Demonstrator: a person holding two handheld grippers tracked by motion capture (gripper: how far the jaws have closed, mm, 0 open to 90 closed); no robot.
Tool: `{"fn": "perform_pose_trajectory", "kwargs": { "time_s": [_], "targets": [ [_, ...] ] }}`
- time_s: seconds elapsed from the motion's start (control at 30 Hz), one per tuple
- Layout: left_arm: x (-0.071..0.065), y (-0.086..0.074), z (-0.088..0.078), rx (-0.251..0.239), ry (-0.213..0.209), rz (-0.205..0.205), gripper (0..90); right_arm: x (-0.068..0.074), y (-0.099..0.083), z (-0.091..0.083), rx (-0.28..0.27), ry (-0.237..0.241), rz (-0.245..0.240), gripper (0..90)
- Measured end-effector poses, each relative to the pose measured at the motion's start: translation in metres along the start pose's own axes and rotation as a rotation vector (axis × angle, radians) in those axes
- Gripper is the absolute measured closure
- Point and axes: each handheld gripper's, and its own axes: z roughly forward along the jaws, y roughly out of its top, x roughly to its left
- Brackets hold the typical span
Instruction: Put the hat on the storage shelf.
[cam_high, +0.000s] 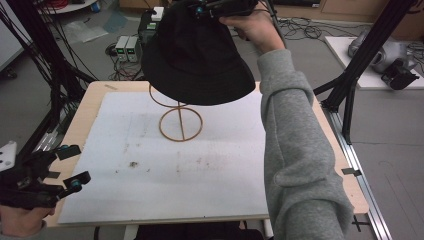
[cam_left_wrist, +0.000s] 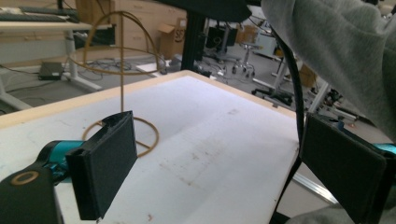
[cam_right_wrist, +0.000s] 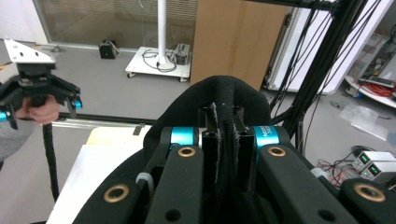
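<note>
Right gripper (cam_right_wrist: 224, 140) was clamped on a fold of the black hat's (cam_high: 197, 55) crown, holding it in the air above the wire hat stand (cam_high: 180, 120) near the table's far edge (cam_high: 120, 84). Left gripper (cam_high: 67, 167) hung at the near left corner, jaws apart, empty. White mat (cam_high: 165, 175) lay open between.

A plain black hat (cam_high: 197, 55) is seen, without pattern. The wire stand (cam_high: 180, 123) is coloured golden tan. The bench (cam_high: 80, 117) is pale wood, overlaid by a white sheet (cam_high: 200, 165) flecked with faint brownish marks. Both the left gripper (cam_high: 70, 167) and the right gripper (cam_right_wrist: 224, 140) are black with teal accents and brass-coloured rings. A grey sleeve (cam_high: 300, 150) is shown.
</note>
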Motion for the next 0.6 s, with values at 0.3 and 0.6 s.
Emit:
{"fn": "perform_pose_trajectory", "kwargs": {
  "time_s": [0.3, 0.6],
  "targets": [
    [0.0, 0.003, -0.011, -0.011, 0.027, 0.009, 11.3, -0.017, -0.008, 0.036, -0.007, 0.019, 0.03, 86.5],
    [-0.002, 0.004, -0.012, -0.014, 0.031, 0.013, 11.3, -0.021, -0.013, 0.054, 0.003, 0.019, 0.039, 86.4]
  ]
}}
